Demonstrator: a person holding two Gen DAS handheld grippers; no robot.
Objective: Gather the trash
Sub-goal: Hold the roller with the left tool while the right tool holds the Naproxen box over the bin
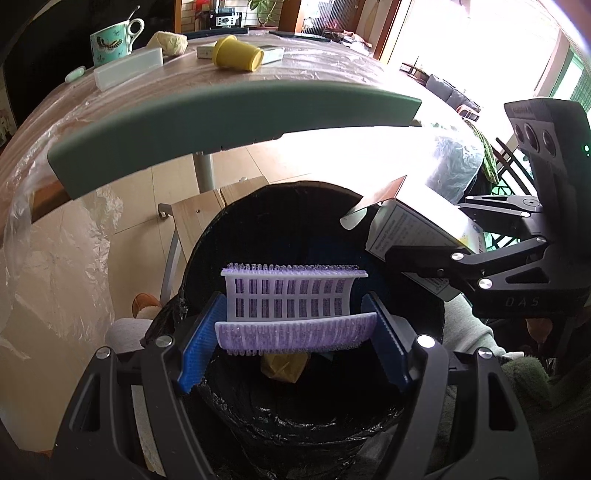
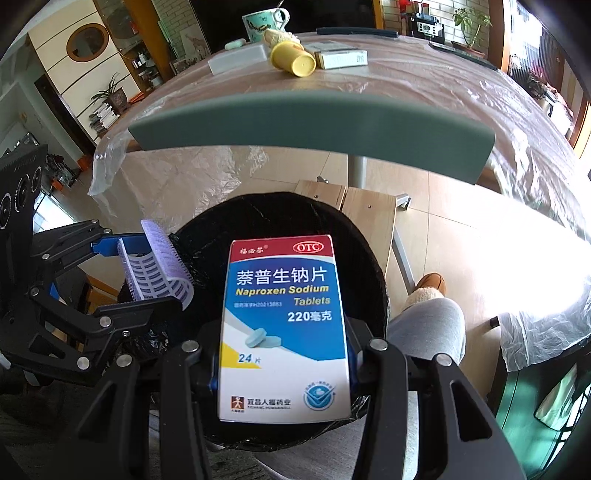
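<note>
Claws over the bin, chair back ahead

Left claw [image 1: 295, 325] grips a purple hair roller [image 1: 293, 310] between its blue pads; right claw [image 2: 284, 365] is clamped on a tablet box [image 2: 284, 325]. Both hang above the black-lined bin [image 2: 362, 266]. A green chair back [image 2: 310, 125] stands between them and the counter [image 2: 424, 81], where a yellow cup [image 2: 293, 59], a mug [image 2: 260, 22] and small boxes [image 2: 343, 59] lie.
</note>
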